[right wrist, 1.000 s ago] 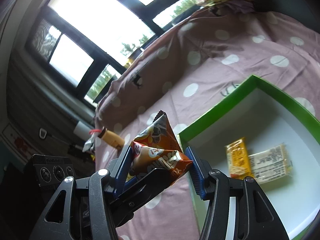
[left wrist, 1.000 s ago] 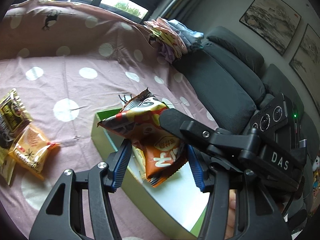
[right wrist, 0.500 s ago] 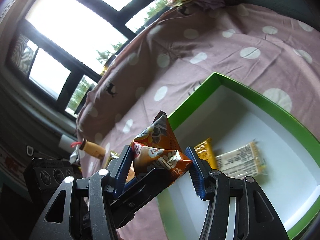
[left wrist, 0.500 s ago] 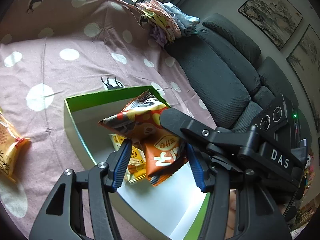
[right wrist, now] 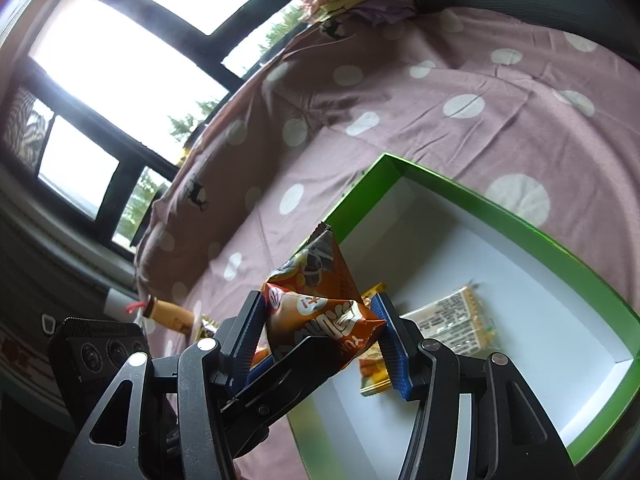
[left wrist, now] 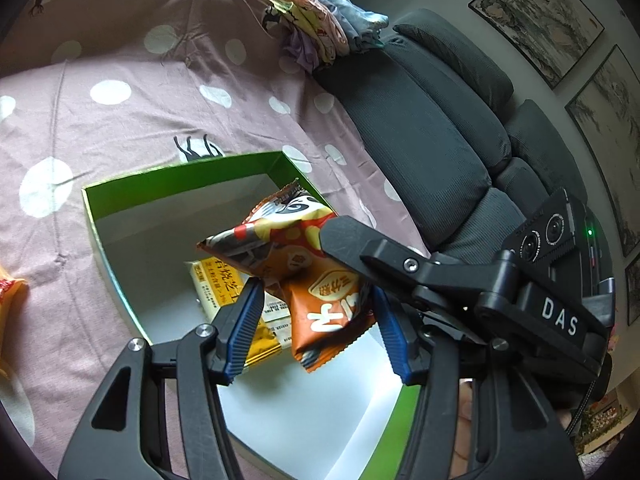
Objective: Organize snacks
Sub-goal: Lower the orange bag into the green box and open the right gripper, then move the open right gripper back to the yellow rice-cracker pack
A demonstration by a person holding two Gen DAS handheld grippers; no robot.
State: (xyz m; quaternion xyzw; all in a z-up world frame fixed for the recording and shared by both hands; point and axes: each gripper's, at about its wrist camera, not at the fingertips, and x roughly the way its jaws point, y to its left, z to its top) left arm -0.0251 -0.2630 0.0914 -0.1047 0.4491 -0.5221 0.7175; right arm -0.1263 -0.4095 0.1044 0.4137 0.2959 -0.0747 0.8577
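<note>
One mauve sheet (left wrist: 120, 120) with white dots, spread over most of both views. Along the right of the left wrist view, dark grey sofa cushions (left wrist: 420, 132), with framed pictures (left wrist: 536, 20) on the wall at upper right. Filling the upper left of the right wrist view, a bright window (right wrist: 120, 60). Lying on the sheet at the centre, a green box (left wrist: 96, 216) with a white inside, open at the top. At the top of the frame, where sheet meets cushions, a pile of folded clothes (left wrist: 320, 28).

Lower centre in the left wrist view, the left gripper (left wrist: 316, 292), jaws part-way closed and clamped on the lower end of an orange snack bag (left wrist: 304, 272). Lower centre in the right wrist view, the right gripper (right wrist: 318, 300), jaws likewise pressed on the same bag from both sides. Held by both at once, crumpled, up in the air over the near part of the box, not touching its floor.

Down on the white floor, just beneath the bag: a yellow packet (left wrist: 220, 280) and, touching it, a pale packet (right wrist: 452, 320) with small print. At the far left edge of the left wrist view, out on the sheet and well apart from the box, part of another orange-yellow packet (left wrist: 8, 292).
</note>
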